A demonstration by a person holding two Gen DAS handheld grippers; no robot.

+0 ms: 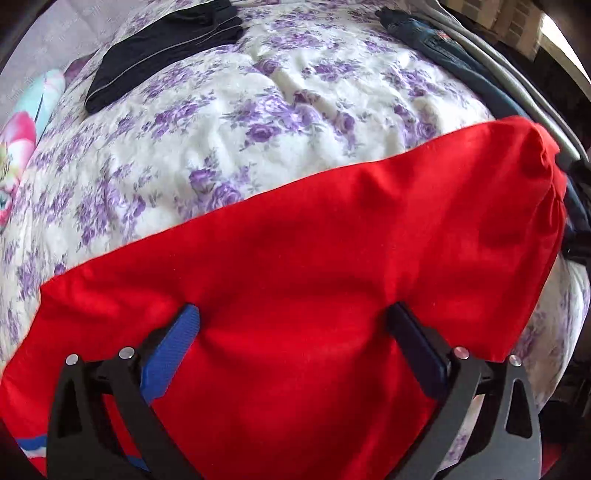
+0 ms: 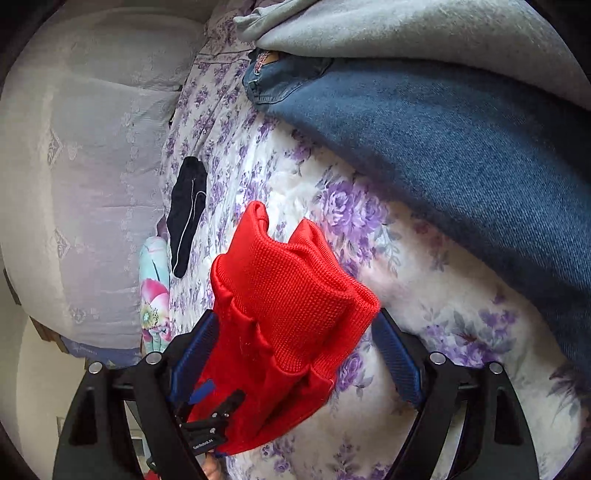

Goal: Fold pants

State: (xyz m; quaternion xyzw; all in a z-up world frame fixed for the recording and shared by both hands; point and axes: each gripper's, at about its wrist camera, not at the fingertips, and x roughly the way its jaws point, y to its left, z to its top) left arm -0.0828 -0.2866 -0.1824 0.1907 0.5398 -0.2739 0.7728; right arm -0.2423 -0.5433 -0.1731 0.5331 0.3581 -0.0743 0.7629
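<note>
Fold approx. halfway: red pants [image 1: 303, 288] lie doubled on the bed [image 1: 221, 147] under the left tongs [image 1: 295, 332], ribbed end bunched between the right tongs [image 2: 295, 350], both wide open, gripping nothing; more folds left.

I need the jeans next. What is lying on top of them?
A grey garment overlaps the jeans' far edge. Most of the denim is bare, resting on the floral bedspread. Whatever lies beneath the grey cloth is covered.
</note>
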